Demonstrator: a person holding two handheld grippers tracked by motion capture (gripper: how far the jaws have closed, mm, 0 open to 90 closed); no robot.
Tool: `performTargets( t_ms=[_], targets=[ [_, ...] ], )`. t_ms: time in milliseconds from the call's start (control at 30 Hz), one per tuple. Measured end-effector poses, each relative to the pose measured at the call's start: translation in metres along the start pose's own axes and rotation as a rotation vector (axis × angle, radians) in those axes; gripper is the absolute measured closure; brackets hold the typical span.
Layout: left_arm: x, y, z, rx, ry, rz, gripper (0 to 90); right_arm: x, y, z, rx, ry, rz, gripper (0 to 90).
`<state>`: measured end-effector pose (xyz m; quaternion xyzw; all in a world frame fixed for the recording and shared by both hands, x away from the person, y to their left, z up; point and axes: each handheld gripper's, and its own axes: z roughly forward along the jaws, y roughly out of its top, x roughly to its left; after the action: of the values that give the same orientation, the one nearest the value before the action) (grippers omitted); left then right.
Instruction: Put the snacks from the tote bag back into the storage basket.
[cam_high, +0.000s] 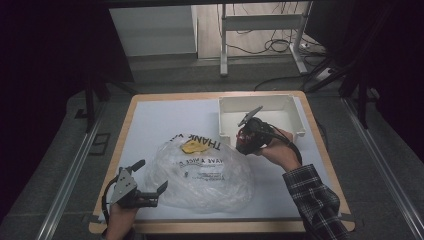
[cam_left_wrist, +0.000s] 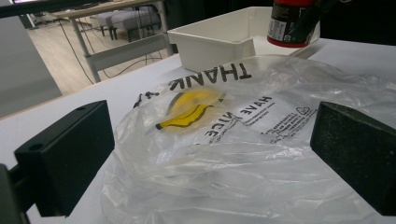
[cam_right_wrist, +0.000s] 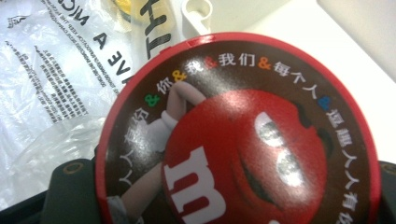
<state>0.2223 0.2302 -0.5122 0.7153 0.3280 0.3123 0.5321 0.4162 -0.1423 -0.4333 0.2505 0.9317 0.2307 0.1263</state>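
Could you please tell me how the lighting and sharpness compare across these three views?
High view: dim, dark surroundings, the white table and bin lit best. Left gripper view: brighter, fairly sharp on the plastic bag, with soft sheen on its folds. Right gripper view: the candy container is very close, slightly soft, with glare on the printed eyes.

A plastic bag (cam_high: 200, 172) lies on the desk (cam_high: 150, 120), near its front edge. Behind it to the right stands a tray (cam_high: 290, 107). A candy tub (cam_high: 246, 140) hangs between bag and tray, apparently just before the tray's near wall.
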Motion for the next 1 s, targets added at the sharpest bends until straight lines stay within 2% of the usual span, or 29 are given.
performTargets(
  t_ms=[200,633,1000],
  targets=[
    [0.0,0.0,0.0,0.002,-0.001,0.003,0.0,-0.005,0.003,0.003,-0.003,-0.003,-0.016,25.6],
    [0.0,0.0,0.0,0.001,0.0,0.002,0.0,-0.022,0.005,0.01,-0.016,0.004,0.013,25.6],
    [0.0,0.0,0.0,0.002,0.0,0.003,0.0,-0.033,0.012,0.016,-0.036,0.009,-0.006,25.6]
  ],
)
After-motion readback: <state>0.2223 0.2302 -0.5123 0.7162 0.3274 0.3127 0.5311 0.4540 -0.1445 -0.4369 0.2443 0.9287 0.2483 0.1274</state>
